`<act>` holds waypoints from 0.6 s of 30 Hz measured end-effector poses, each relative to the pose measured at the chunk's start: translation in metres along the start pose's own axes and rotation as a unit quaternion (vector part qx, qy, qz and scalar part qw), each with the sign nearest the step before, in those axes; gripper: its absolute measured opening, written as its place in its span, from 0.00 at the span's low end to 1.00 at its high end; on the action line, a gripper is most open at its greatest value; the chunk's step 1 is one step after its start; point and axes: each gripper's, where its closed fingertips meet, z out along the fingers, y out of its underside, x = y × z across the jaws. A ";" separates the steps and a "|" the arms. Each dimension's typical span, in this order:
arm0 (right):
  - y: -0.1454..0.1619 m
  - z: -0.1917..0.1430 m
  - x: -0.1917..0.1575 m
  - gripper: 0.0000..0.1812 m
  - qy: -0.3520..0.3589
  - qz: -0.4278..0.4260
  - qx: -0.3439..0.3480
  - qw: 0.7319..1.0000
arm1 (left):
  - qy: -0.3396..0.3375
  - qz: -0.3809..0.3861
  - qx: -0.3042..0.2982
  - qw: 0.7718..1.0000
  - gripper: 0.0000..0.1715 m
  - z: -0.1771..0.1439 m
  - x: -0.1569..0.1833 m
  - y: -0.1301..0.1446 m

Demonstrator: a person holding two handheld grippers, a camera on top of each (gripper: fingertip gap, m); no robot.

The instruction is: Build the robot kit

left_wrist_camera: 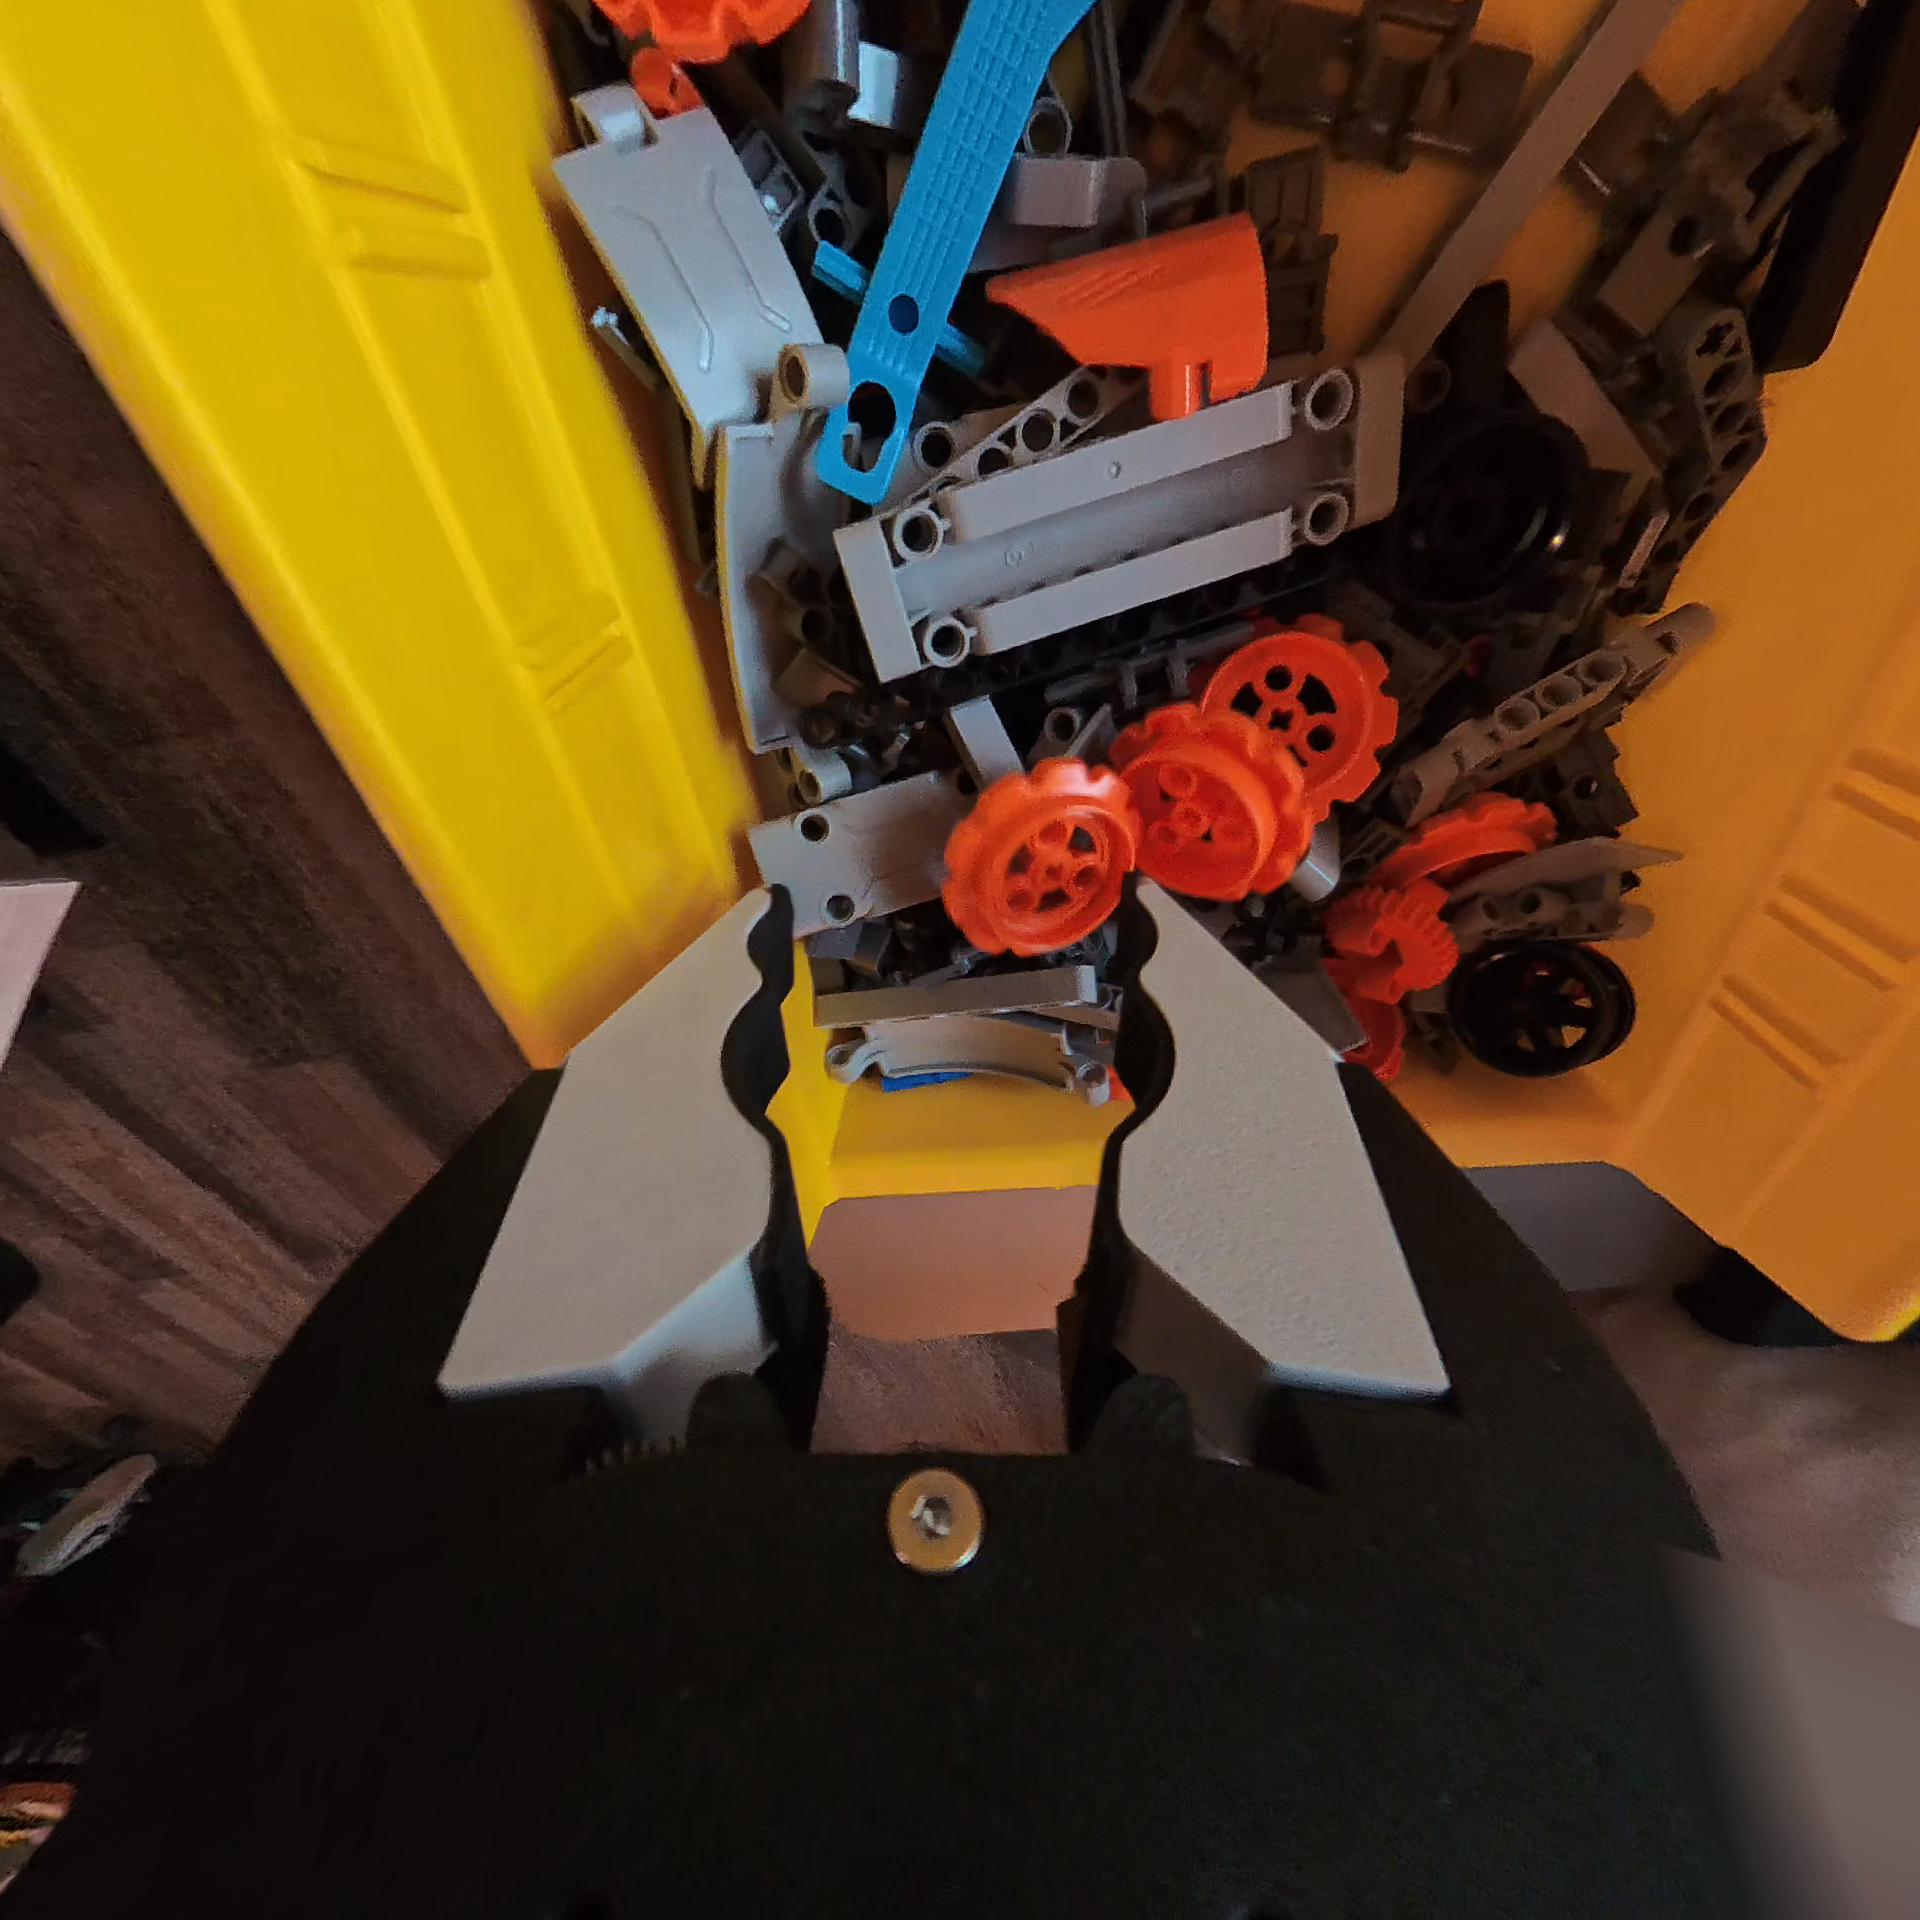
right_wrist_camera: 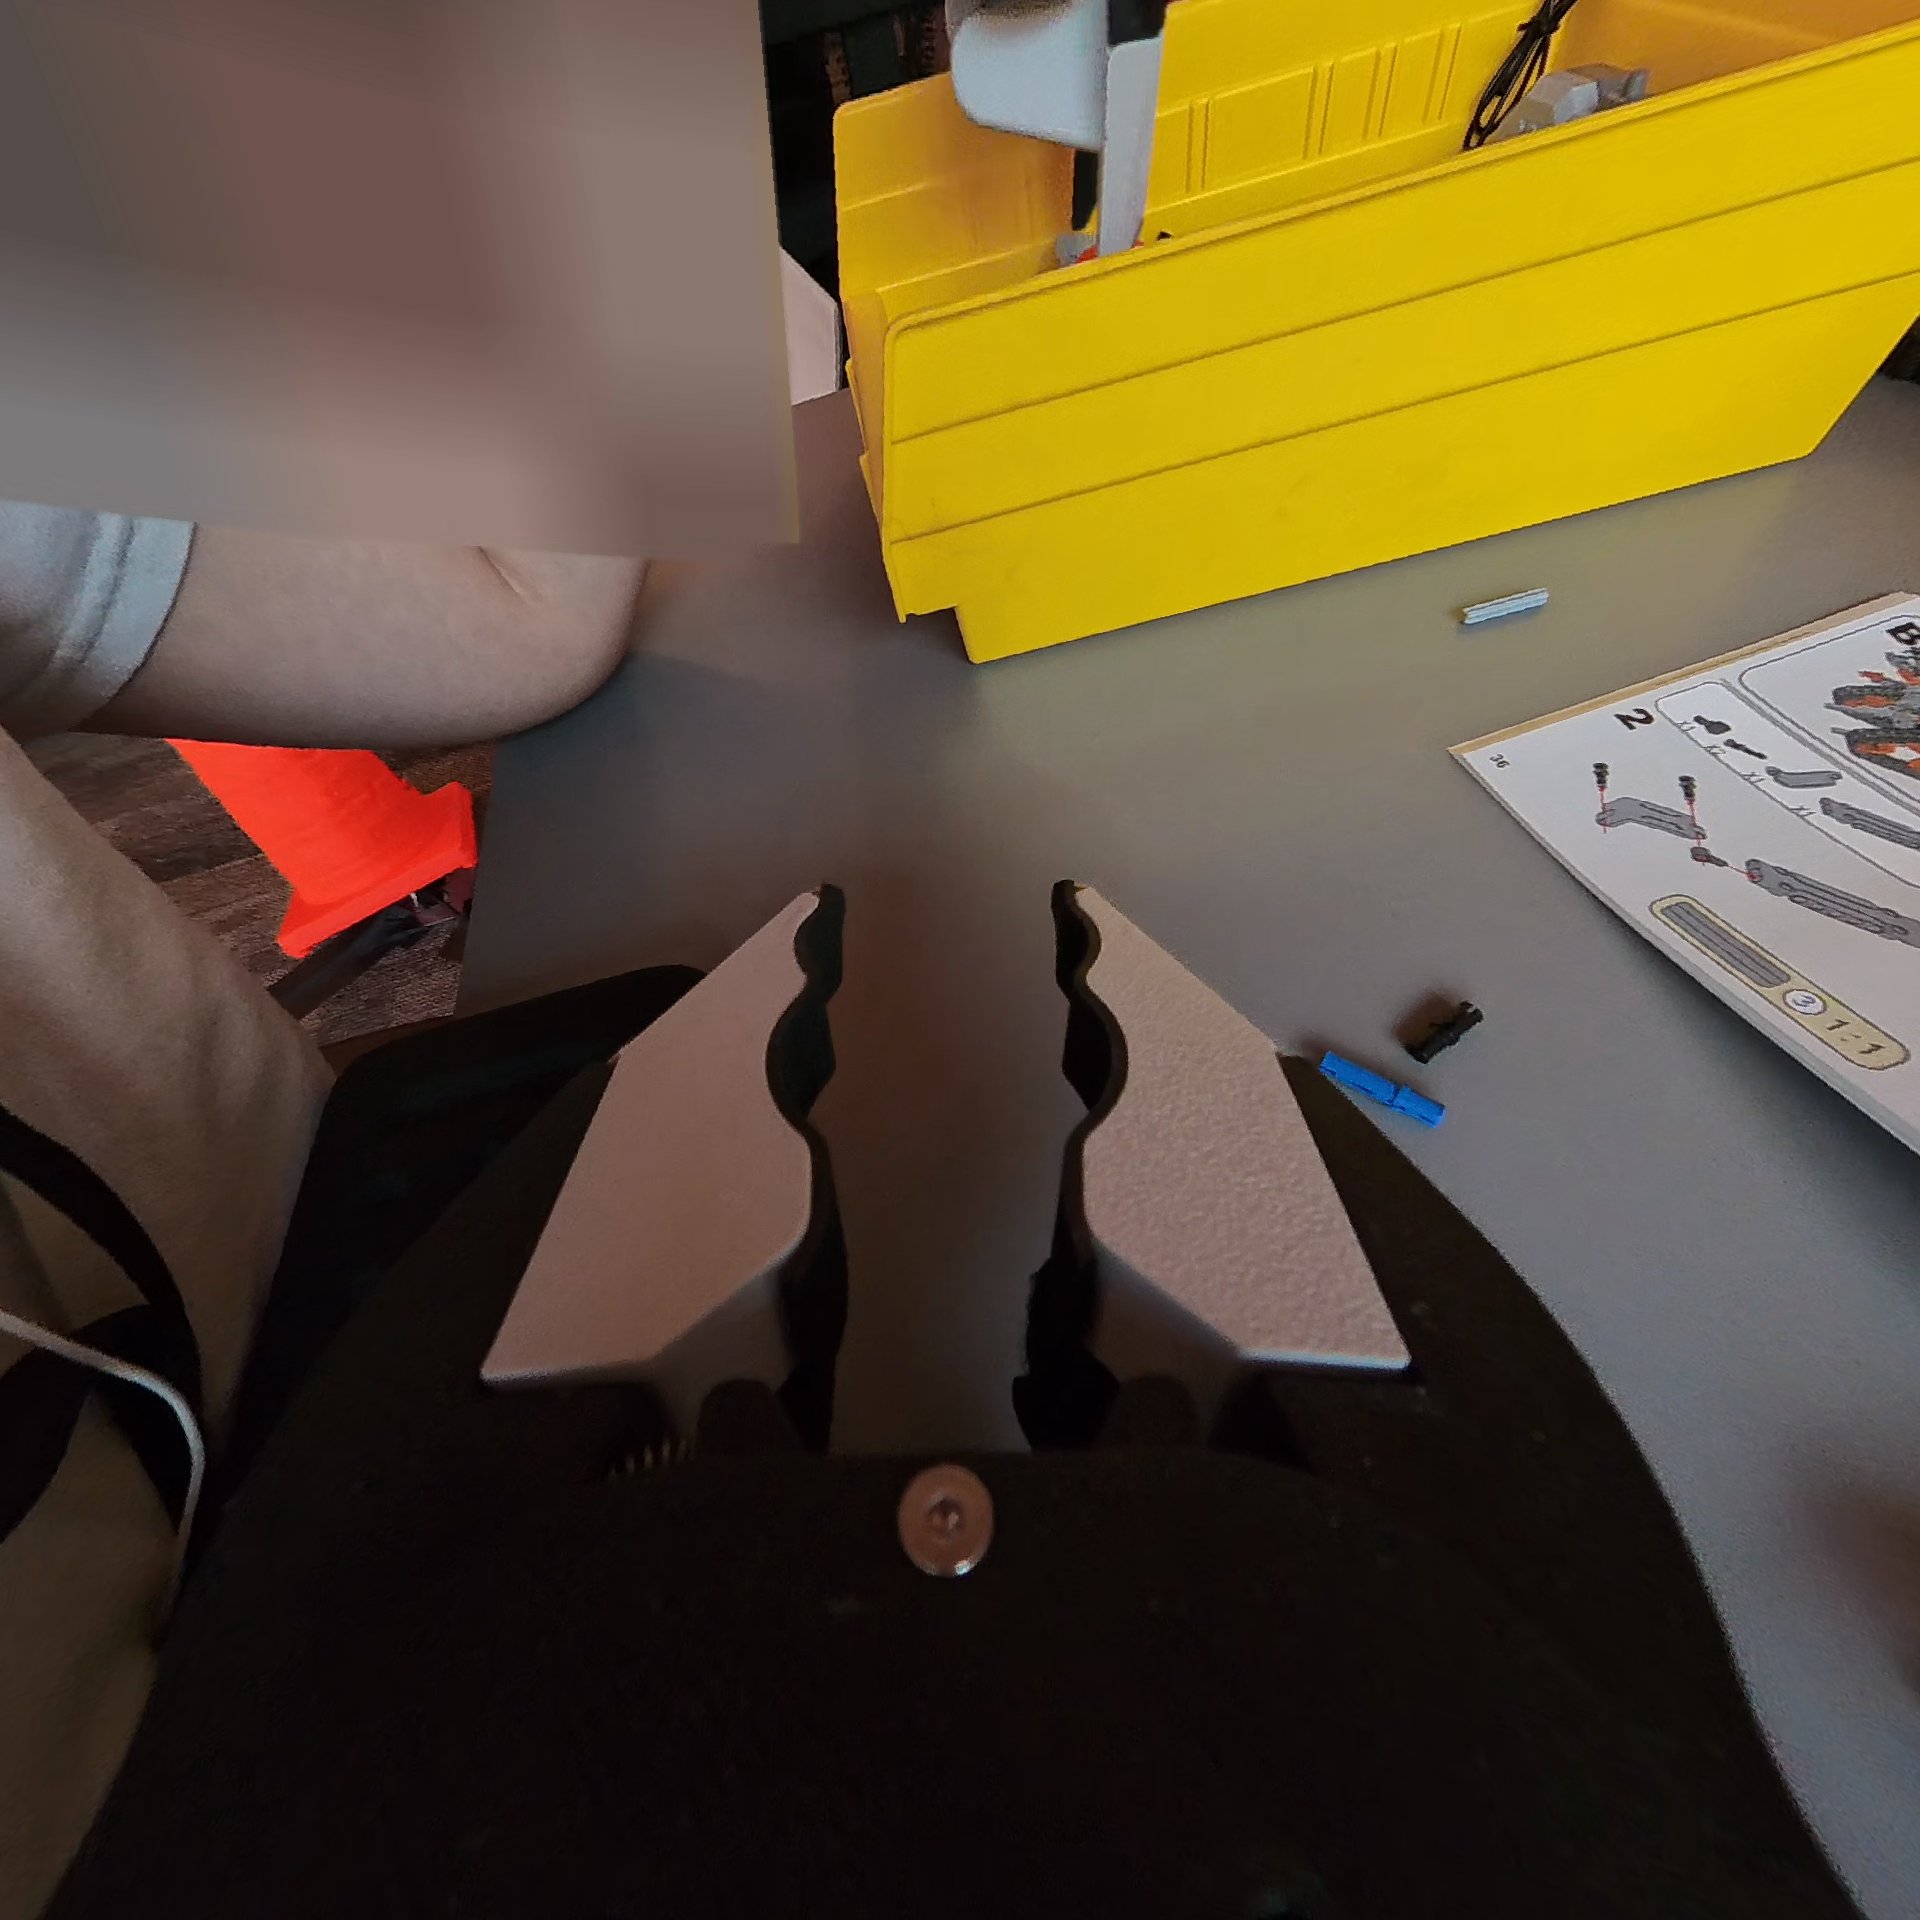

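In the left wrist view my left gripper (left_wrist_camera: 951, 904) is open and empty, held over the near end of a yellow bin (left_wrist_camera: 416, 520) full of plastic building parts. Its fingertips are just short of an orange toothed wheel (left_wrist_camera: 1039, 857) and grey curved panels (left_wrist_camera: 977, 1023). A large grey panel (left_wrist_camera: 1122, 520), a blue strap (left_wrist_camera: 935, 239) and an orange shell piece (left_wrist_camera: 1153, 301) lie farther in. In the right wrist view my right gripper (right_wrist_camera: 945, 899) is open and empty, low over the grey table (right_wrist_camera: 1195, 810). The left gripper (right_wrist_camera: 1070, 114) shows there, dipping into the yellow bin (right_wrist_camera: 1299, 416).
On the table to the right lie a blue pin (right_wrist_camera: 1382, 1088), a black pin (right_wrist_camera: 1442, 1027), a small grey axle (right_wrist_camera: 1504, 606) and an open instruction booklet (right_wrist_camera: 1745, 831). A person's arm (right_wrist_camera: 364, 634) is at the left, with an orange object (right_wrist_camera: 343, 831) on the floor. The left gripper's tips are roughly 30 centimetres from the right gripper's. My left tips are roughly 9 centimetres from the orange shell piece (left_wrist_camera: 1153, 301). Measured from the fingertips, the blue strap (left_wrist_camera: 935, 239) is 10 centimetres or so from the left gripper and 30 centimetres from the right.
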 end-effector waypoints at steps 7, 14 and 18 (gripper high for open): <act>0.004 0.004 -0.002 0.22 -0.010 0.009 -0.008 1.000 | 0.029 0.021 -0.017 0.999 0.32 0.013 0.008 -0.011; 0.006 0.005 -0.002 0.21 -0.017 0.021 -0.010 1.000 | 0.060 0.045 -0.015 0.997 0.16 0.014 0.023 -0.018; 0.009 0.008 -0.003 0.21 -0.024 0.027 -0.018 0.999 | 0.046 0.060 -0.009 0.997 0.17 0.014 0.026 -0.026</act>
